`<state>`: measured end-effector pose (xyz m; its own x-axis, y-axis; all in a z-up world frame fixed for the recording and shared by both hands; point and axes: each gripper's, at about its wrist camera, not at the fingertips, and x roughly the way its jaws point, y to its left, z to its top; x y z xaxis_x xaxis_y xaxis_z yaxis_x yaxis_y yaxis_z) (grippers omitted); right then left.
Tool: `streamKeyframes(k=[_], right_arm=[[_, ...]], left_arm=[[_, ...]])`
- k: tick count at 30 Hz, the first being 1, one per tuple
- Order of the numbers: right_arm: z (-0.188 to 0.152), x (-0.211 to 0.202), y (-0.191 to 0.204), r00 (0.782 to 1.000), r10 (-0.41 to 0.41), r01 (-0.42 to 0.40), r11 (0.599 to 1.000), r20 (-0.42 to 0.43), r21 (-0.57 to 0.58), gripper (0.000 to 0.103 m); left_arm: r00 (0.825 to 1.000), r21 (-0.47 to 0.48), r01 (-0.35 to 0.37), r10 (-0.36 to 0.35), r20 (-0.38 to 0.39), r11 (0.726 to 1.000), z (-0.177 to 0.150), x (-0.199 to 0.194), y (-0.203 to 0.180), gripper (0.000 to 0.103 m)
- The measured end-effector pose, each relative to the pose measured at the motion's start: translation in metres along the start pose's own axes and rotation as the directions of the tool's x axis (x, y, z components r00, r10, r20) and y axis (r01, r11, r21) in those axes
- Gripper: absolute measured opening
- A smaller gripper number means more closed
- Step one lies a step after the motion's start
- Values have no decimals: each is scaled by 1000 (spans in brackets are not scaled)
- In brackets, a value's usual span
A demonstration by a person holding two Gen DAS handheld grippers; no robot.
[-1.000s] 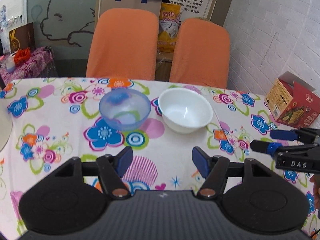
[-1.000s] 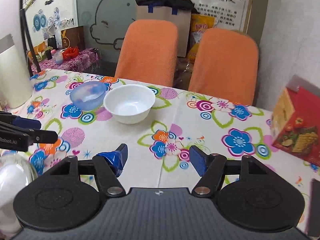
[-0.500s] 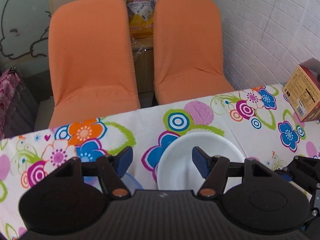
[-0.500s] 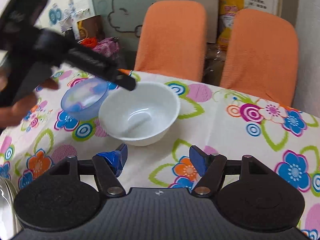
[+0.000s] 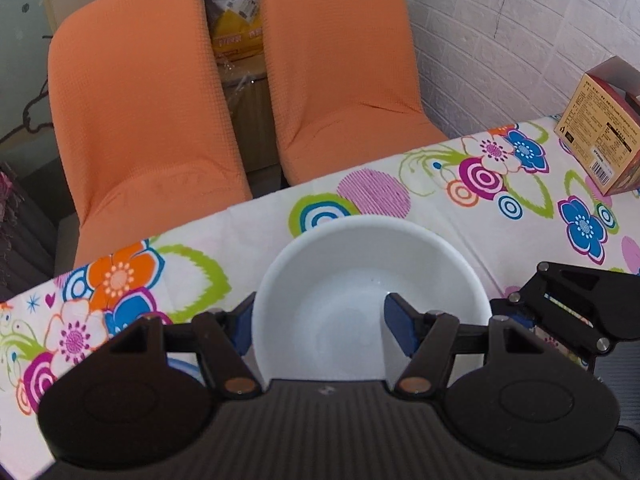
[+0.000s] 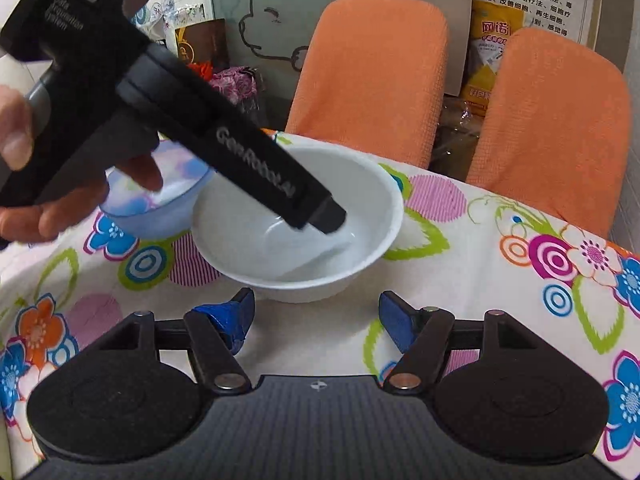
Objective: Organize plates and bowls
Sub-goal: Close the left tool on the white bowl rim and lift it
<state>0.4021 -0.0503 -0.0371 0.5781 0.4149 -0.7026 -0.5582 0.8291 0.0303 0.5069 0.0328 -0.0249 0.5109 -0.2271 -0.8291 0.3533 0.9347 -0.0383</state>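
White bowl [image 5: 360, 280]: on floral tablecloth [image 5: 400, 196], near far edge, blue bowl [image 6: 160, 204] touching its left. Left gripper [image 5: 319, 322]: advanced from well back, jaws wide, now straddling the left rim; grasp likely imminent. Right gripper [image 6: 316, 316]: wide, empty, just short of bowl.
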Motion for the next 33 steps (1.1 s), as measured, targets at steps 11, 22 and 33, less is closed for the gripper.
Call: streamKeyframes(k=[11, 22, 33], right_arm=[[4, -15, 11, 995, -48, 53, 997, 83, -61, 57], [-39, -118, 27, 991, -101, 107, 992, 91, -68, 57], [-133, -209, 84, 989, -145, 145, 989, 10, -19, 57]], left_arm=[[999, 50, -26, 24, 39, 998, -10, -27, -17, 66], [994, 117, -19, 6, 108, 993, -77, -135, -112, 66], [999, 218, 21, -32, 43, 976, -190, -183, -208, 66]])
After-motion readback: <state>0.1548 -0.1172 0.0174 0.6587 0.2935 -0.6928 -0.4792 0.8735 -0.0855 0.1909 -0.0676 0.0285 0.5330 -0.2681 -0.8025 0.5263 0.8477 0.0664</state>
